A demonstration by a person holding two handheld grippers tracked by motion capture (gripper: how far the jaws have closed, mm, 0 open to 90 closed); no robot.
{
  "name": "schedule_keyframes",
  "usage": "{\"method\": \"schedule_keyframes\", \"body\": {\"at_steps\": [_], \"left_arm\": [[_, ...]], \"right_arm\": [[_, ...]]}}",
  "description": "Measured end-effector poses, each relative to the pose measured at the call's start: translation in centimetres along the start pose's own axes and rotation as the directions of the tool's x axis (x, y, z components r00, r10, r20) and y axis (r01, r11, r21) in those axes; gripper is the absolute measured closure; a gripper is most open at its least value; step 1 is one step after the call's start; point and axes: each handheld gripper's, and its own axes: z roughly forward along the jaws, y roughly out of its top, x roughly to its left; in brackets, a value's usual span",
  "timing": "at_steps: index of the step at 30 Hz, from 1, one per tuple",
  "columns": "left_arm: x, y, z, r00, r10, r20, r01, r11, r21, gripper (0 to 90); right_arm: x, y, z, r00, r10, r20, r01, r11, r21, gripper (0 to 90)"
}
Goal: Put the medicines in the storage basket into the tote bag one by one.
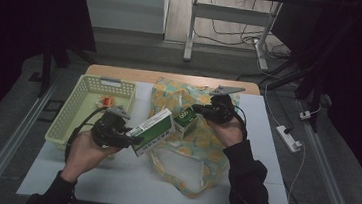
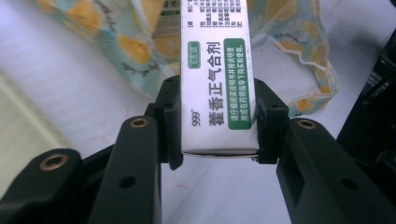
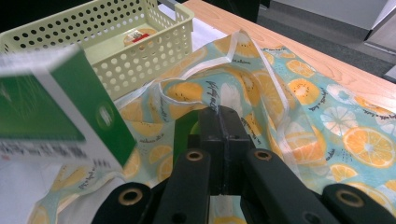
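Observation:
My left gripper (image 1: 126, 138) is shut on one end of a green and white medicine box (image 1: 153, 131), which hangs tilted above the table just left of the bag. In the left gripper view the box (image 2: 218, 56) runs straight out between the jaws of that gripper (image 2: 217, 93). A cloth bag with a citrus print (image 1: 189, 153) lies mid-table. My right gripper (image 1: 199, 109) is shut on its rim and holds the fabric (image 3: 243, 70) up. A second green and white box (image 1: 186, 118) sits at the bag's mouth.
A pale green perforated basket (image 1: 76, 97) stands at the left with a small red and yellow item (image 1: 104, 100) inside; its wall (image 3: 140, 60) is seen beyond the bag. The white mat (image 1: 126, 177) covers the table. A power strip (image 1: 288, 137) lies on the floor to the right.

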Motion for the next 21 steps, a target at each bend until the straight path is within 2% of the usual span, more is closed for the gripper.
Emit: {"method": "schedule_keyframes", "body": {"at_steps": [7,11,21], "left_arm": [[-0.7,0.4,2.6,0.9999,-0.009,0.009,0.009,0.9982,0.060,62.0],[-1.1,0.9,3.8,0.9996,-0.014,-0.023,0.016,0.9962,0.085,62.0],[-0.3,1.7,5.3,0.9981,-0.059,-0.017,0.060,0.9924,0.108,62.0]], "right_arm": [[0.2,0.1,0.1,1.0000,-0.007,-0.007,0.007,1.000,-0.003,90.0],[0.5,0.2,0.2,0.9998,-0.014,-0.013,0.014,1.000,-0.004,90.0],[0.9,0.3,0.2,0.9994,-0.024,-0.023,0.024,1.000,-0.003,90.0]]}}
